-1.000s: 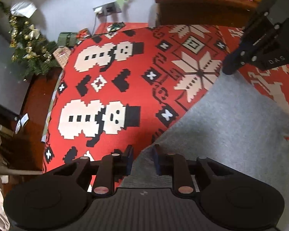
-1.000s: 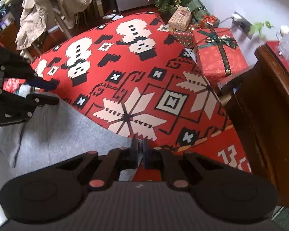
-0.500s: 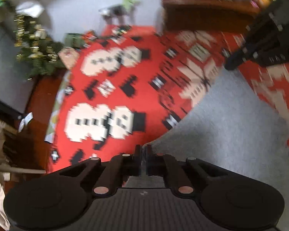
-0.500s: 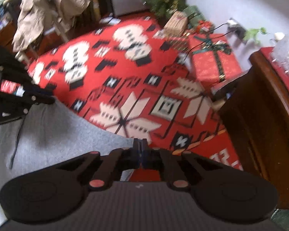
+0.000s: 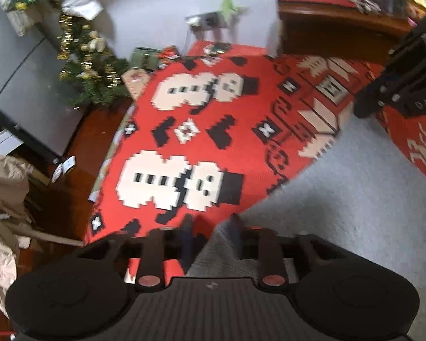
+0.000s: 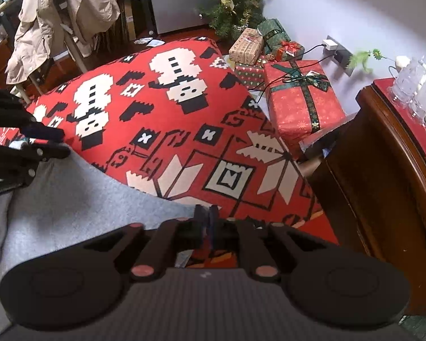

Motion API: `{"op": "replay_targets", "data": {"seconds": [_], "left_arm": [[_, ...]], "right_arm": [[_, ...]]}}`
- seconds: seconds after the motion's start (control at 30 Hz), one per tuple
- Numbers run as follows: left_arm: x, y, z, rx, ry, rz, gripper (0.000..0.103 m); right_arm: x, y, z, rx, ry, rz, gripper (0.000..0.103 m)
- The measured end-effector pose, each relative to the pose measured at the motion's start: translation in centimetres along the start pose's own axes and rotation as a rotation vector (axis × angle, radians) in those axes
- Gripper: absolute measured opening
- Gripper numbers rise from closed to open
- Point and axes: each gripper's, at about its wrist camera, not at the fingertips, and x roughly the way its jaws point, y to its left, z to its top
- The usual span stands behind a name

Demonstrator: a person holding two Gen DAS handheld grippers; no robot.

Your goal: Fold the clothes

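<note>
Red knit with white snowmen and snowflakes covers the blanket [image 5: 201,130] that serves as the work surface, spread over a dark wood floor [image 5: 68,176]. A small Christmas tree [image 6: 233,0] stands by the pale wall [image 6: 321,2], with wrapped gifts [image 6: 301,96] at its foot, the biggest red with a dark ribbon. A beige coat [image 6: 59,17] hangs over a chair, and a brown cabinet [image 6: 383,170] with a red top carries clear glassware [image 6: 414,88]; what is in the glassware cannot be told. The grey garment [image 5: 355,199] lies flat on the blanket, its edge running diagonally across the pattern. The left gripper [image 5: 210,227] is released, its fingers spread wide with the garment's corner lying between them, not pinched. The right gripper [image 6: 206,221] is clenched, fingers pressed together at the garment's edge; whether cloth is caught between them cannot be told. Each gripper shows at the edge of the other's view, well apart along that edge.
</note>
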Motion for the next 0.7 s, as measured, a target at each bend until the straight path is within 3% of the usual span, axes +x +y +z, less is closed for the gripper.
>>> {"op": "replay_targets", "data": {"seconds": [0.03, 0.2, 0.3, 0.47, 0.7], "left_arm": [[-0.4, 0.3, 0.0, -0.024, -0.011, 0.01, 0.039], [-3.6, 2.2, -0.4, -0.21, -0.067, 0.034, 0.048], [-7.1, 2.9, -2.0, -0.372, -0.106, 0.063, 0.053], [-13.5, 3.0, -7.8, -0.644, -0.137, 0.111, 0.058], [-19.6, 1.3, -18.3, -0.817, -0.021, 0.254, 0.058]], "right_arm": [[-0.3, -0.2, 0.1, 0.01, -0.008, 0.004, 0.016], [-3.1, -0.9, 0.9, 0.002, -0.039, -0.003, 0.02], [-5.7, -0.4, 1.4, -0.028, -0.045, 0.011, 0.023], [-9.9, 2.8, 1.6, -0.118, -0.036, 0.055, 0.03], [-12.4, 11.1, 0.7, -0.252, -0.012, 0.158, 0.031]]}}
